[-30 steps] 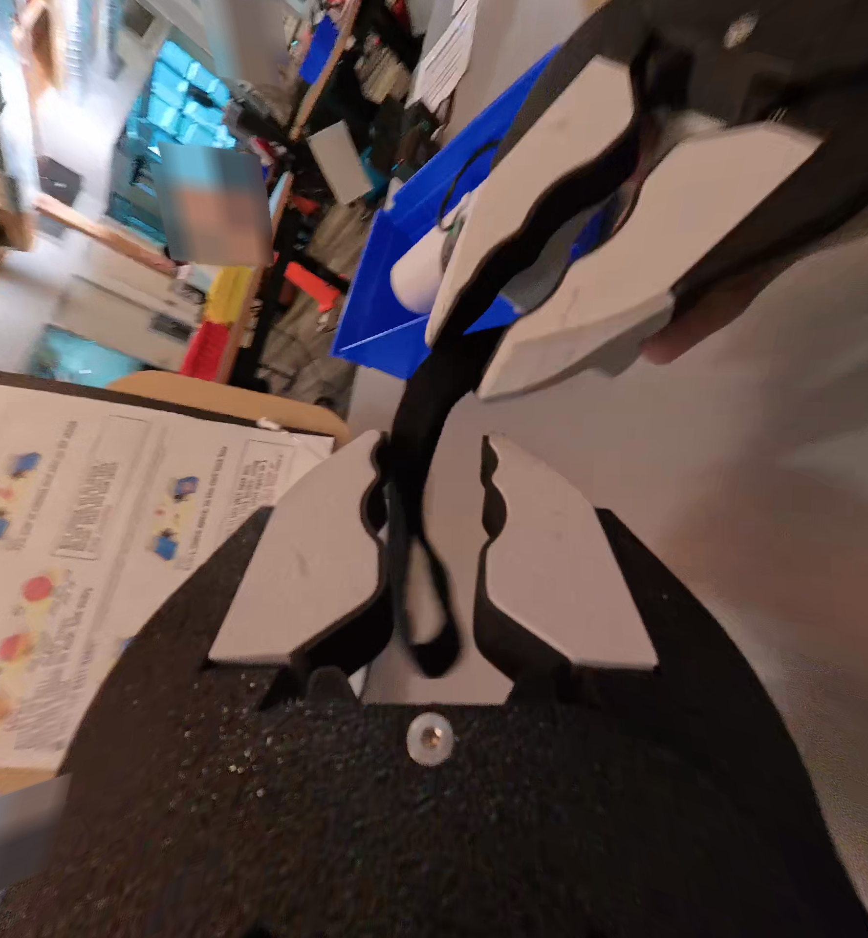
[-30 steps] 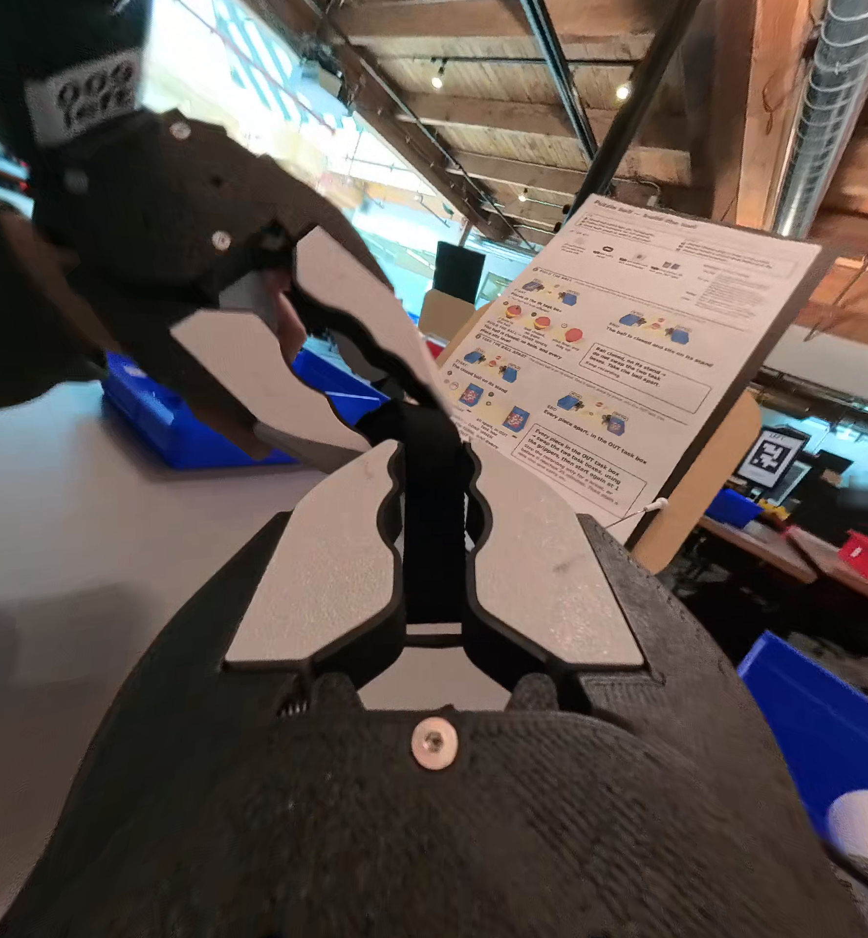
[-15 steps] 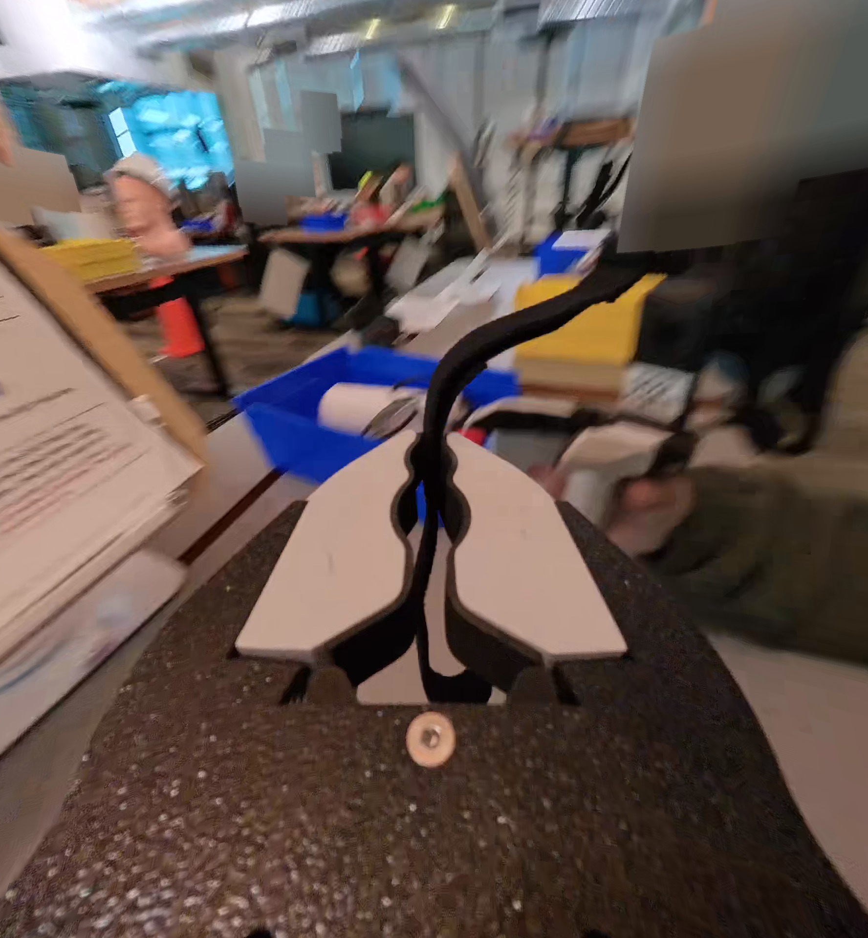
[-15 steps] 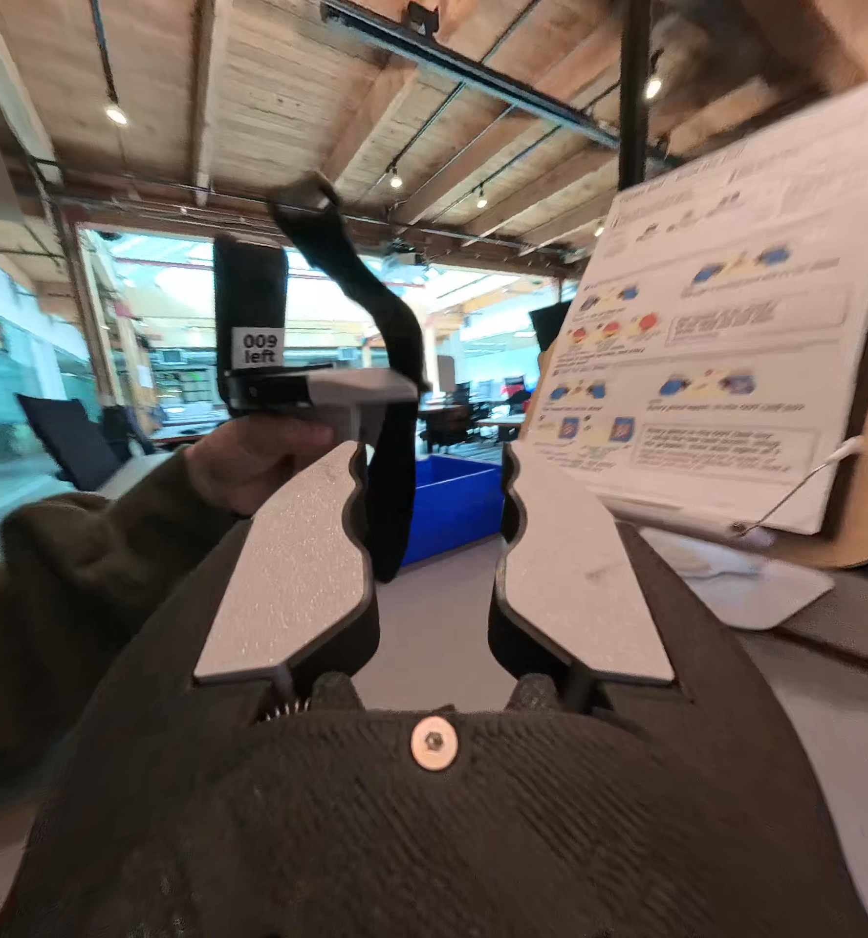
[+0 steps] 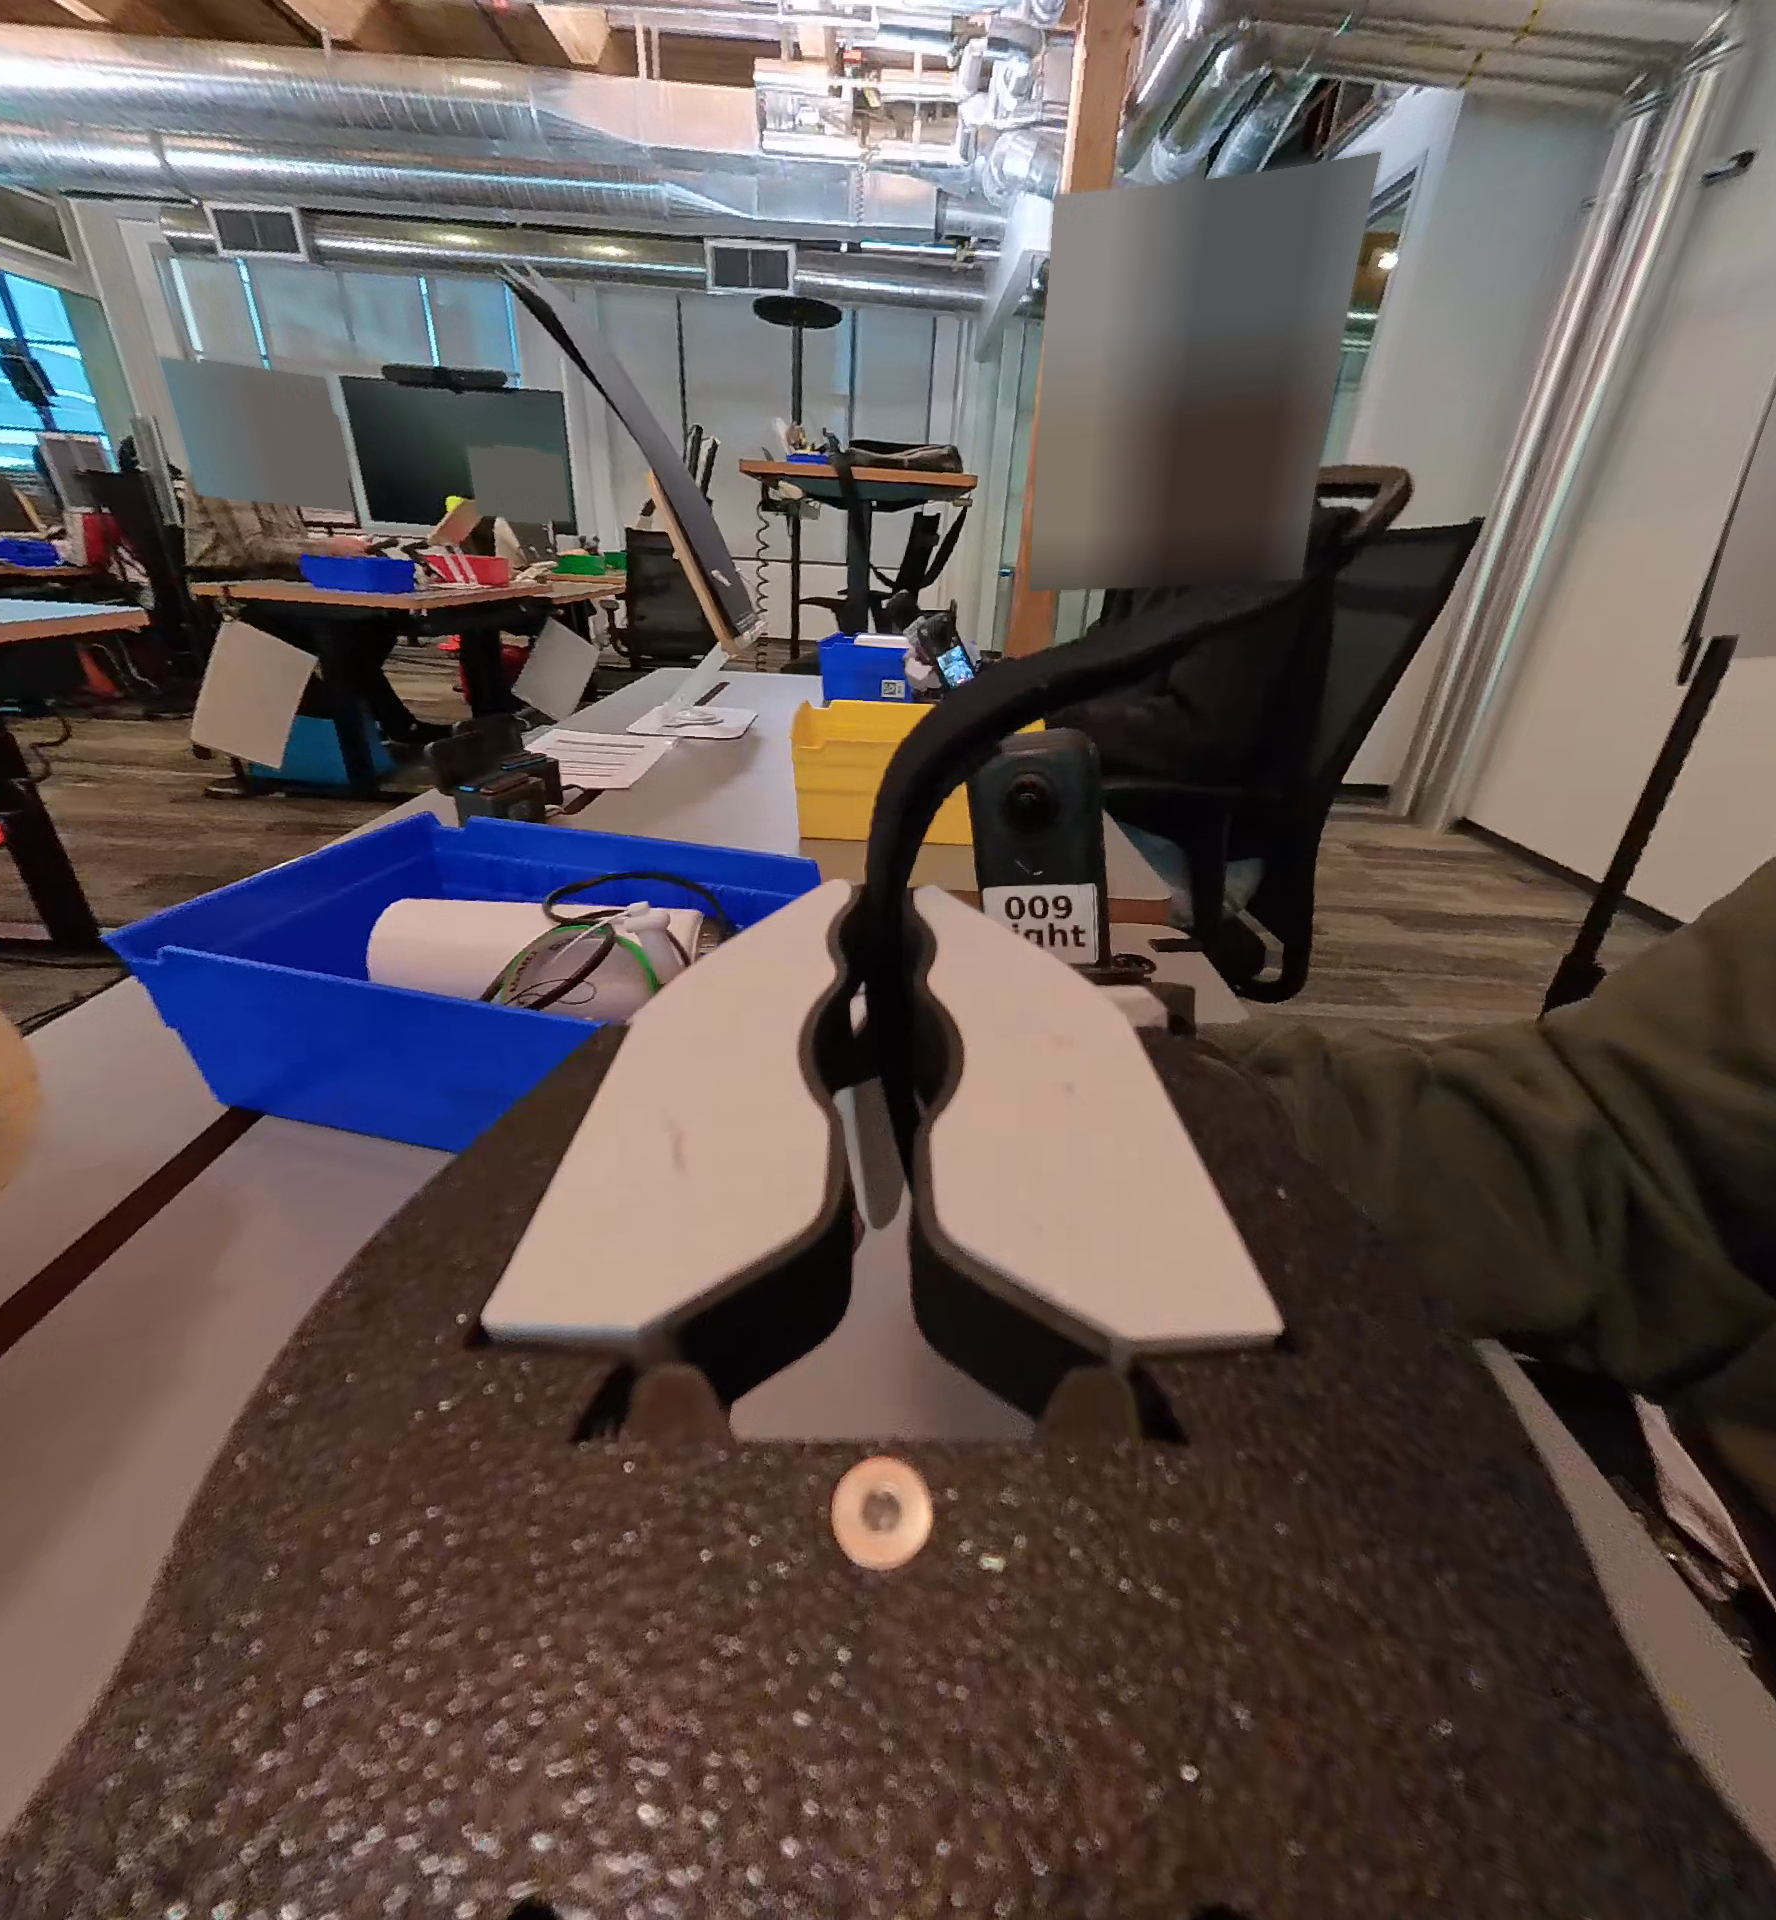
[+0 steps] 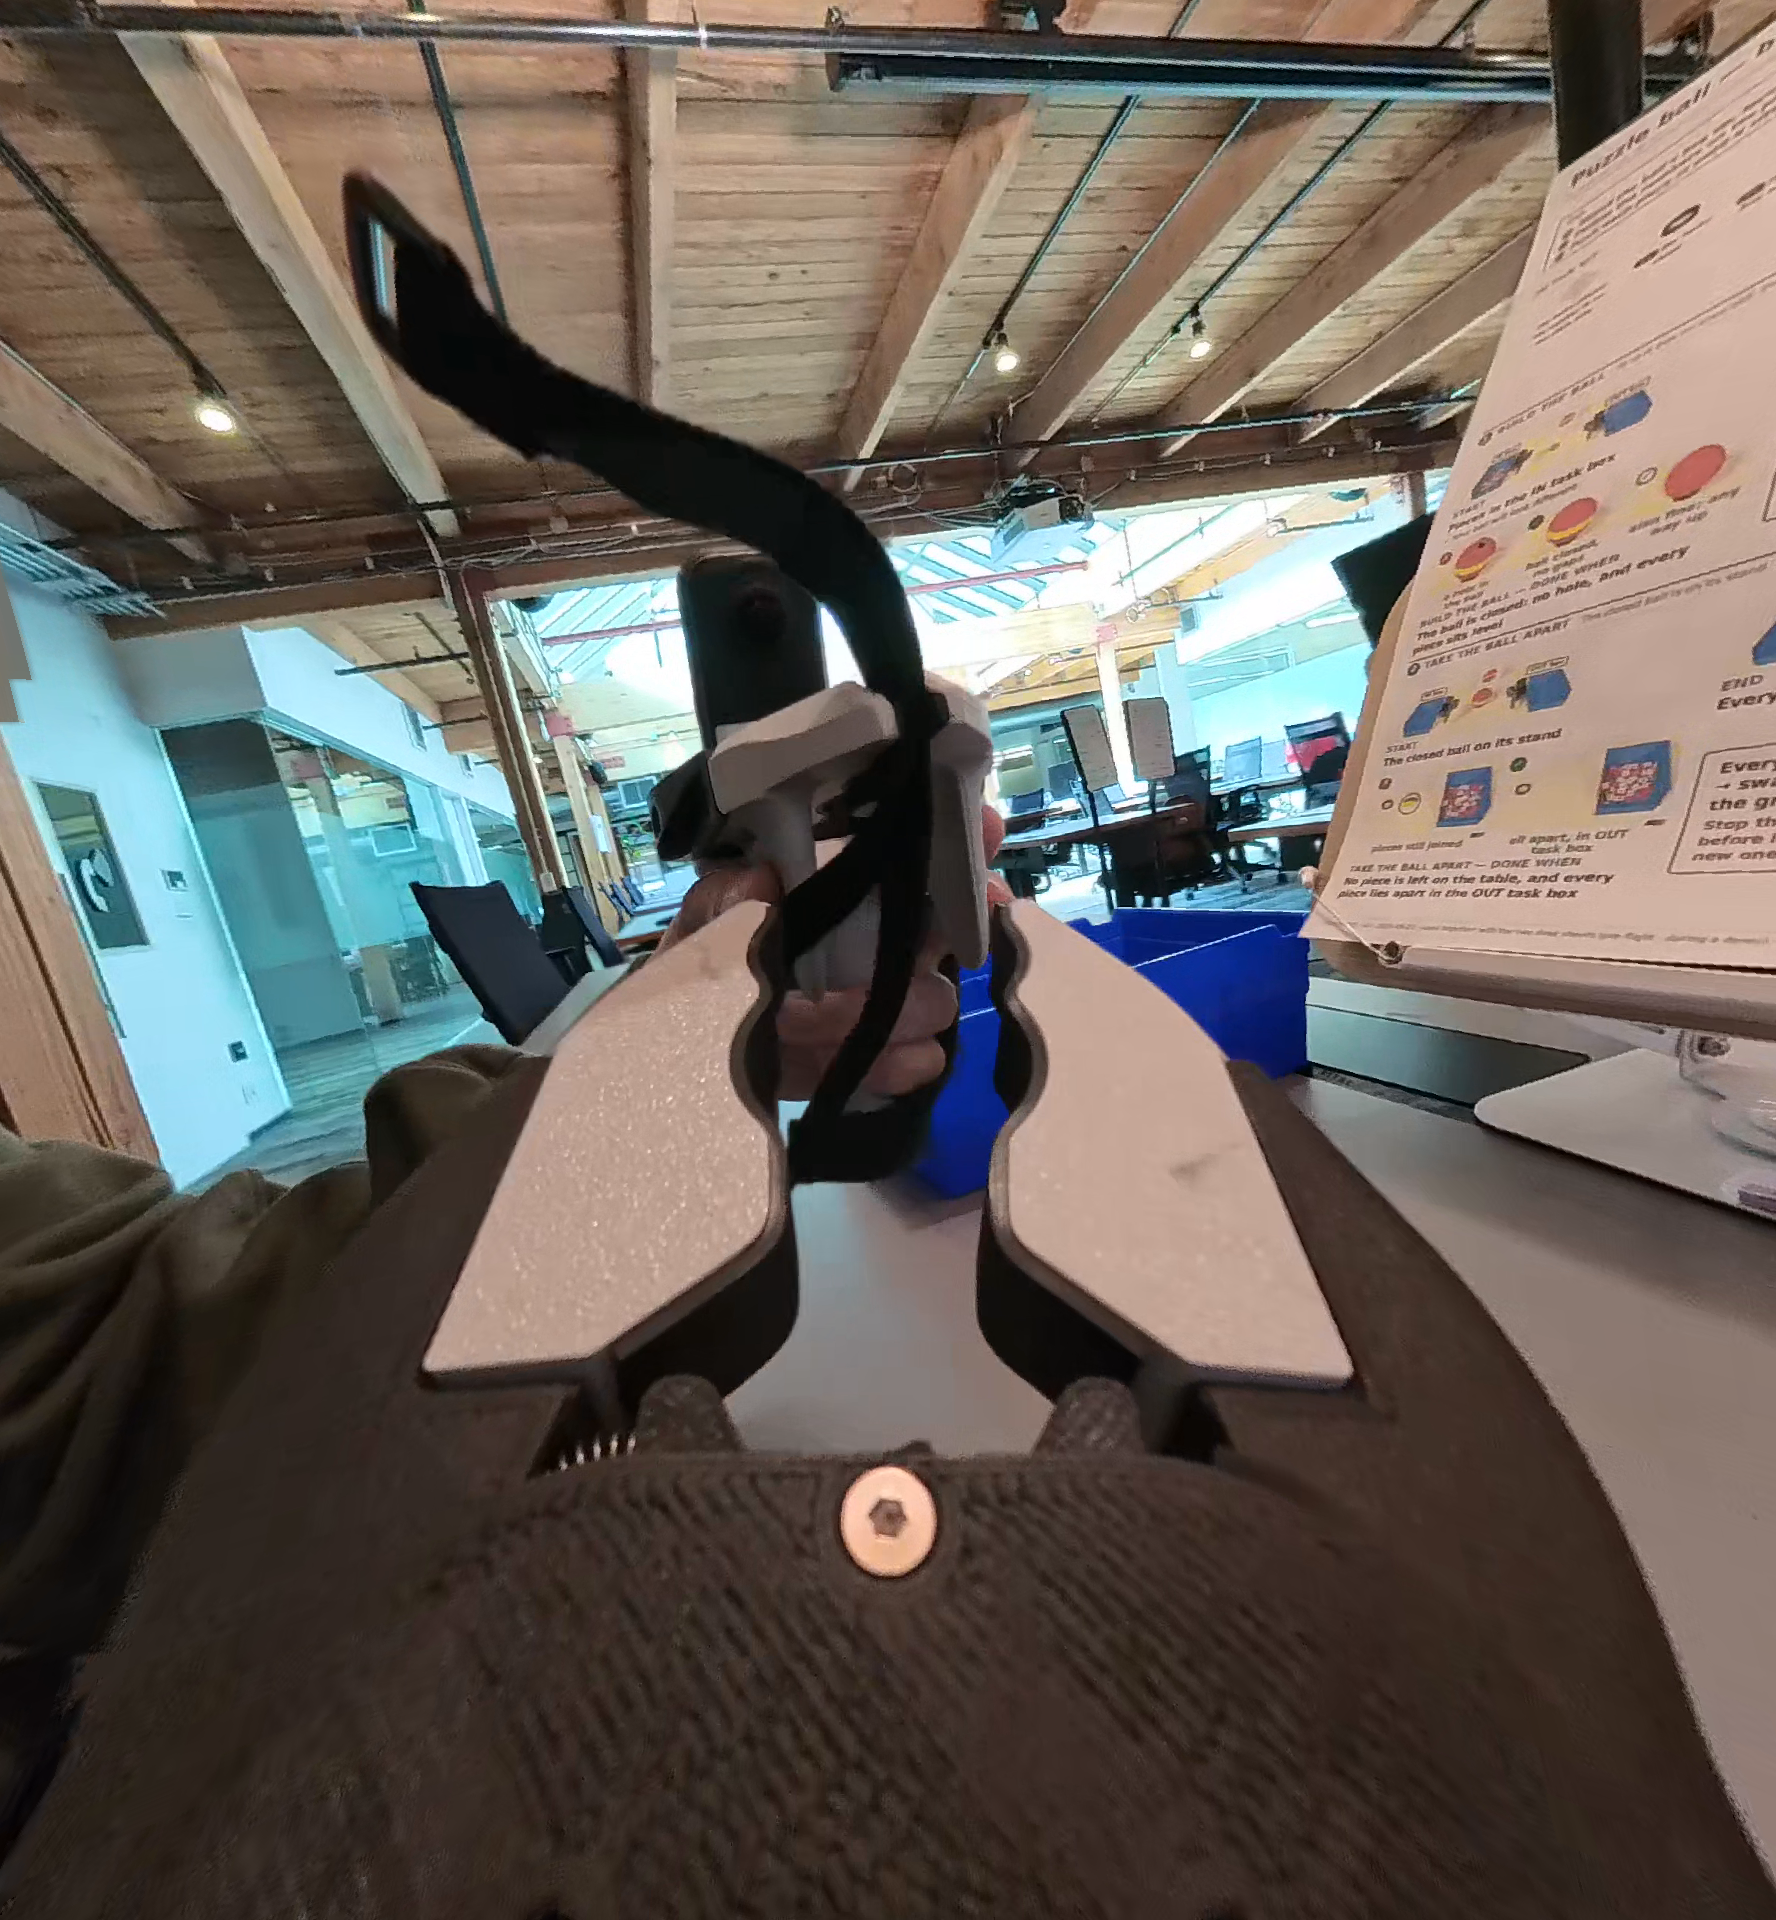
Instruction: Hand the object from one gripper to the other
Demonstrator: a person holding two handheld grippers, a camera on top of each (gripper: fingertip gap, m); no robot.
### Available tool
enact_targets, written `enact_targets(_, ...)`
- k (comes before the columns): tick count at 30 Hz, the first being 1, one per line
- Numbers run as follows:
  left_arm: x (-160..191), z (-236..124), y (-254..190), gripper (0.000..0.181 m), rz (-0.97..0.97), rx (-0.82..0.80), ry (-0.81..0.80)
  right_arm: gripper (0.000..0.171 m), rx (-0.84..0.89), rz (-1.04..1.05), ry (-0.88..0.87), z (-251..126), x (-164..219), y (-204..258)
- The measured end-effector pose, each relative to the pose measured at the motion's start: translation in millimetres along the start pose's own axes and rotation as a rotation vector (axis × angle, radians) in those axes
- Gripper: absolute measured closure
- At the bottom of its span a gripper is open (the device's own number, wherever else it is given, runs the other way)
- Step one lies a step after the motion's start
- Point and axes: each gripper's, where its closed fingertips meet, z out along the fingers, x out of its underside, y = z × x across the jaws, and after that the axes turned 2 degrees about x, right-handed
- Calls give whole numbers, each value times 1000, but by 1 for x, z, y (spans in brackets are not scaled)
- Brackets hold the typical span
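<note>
Since the earlier frame, right gripper [image 6: 889, 977] has released and backed off; left gripper [image 5: 884, 935] alone clamps the black strap [image 5: 977, 707], which arcs upward, directly ahead of the right's parted fingers.

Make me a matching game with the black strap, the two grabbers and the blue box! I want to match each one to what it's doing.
Things:
1. black strap
2. left gripper
3. right gripper
4. blue bin

States:
A. open, holding nothing
B. resting on the table with a white roll inside
C. shut on something
D. pinched at one end, curving up into the air

Pairs: 1-D, 2-C, 3-A, 4-B
</note>
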Motion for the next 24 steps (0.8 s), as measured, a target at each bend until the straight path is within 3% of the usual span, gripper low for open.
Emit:
enact_targets(8,0,2,-8,176,7,41,13,123,-68,74,28,-1,2,6)
enact_targets(10,0,5,-13,176,7,65,14,130,-29,52,25,-2,0,0)
enact_targets(15,6,9,-17,176,6,85,39,165,21,-124,57,-3,4,-3)
enact_targets(21,7,6,-1,173,21,-24,55,167,244,-516,114,-2,4,-16)
enact_targets(24,13,8,15,153,22,-148,89,167,470,-711,171,-8,1,-35)
